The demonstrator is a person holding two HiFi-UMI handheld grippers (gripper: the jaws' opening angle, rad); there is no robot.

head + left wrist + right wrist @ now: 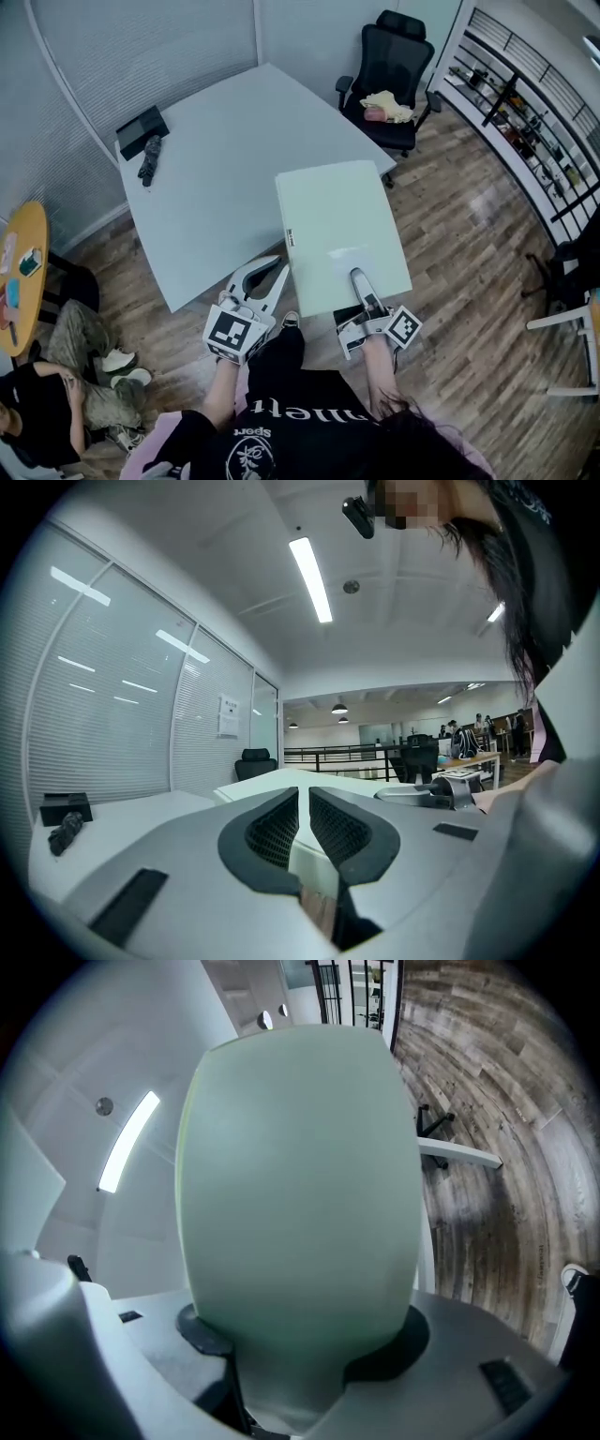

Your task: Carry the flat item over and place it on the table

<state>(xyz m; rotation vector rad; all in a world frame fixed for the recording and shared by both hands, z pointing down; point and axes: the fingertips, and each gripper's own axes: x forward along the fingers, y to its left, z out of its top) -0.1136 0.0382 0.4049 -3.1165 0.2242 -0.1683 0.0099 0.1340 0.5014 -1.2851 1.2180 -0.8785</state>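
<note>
Table (pixel 202 178): white, with the board overlapping its near right edge.
Flat board (pixel 342 230): pale green, level, partly over the floor.
Right gripper (pixel 359 278): jaws clamped on the board's near edge.
Left gripper (pixel 279 270): just beside the board's left edge, jaws almost together, empty.

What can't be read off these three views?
- Left tool grip: jaws nearly together, pale strip in the gap; whether they pinch the panel is unclear in either view.
- Right tool lower jaw: head view, hidden under the panel.
- Ahead of the right tool: right gripper view, panel blocks most of it.
- Rack items: head view, too small.
</note>
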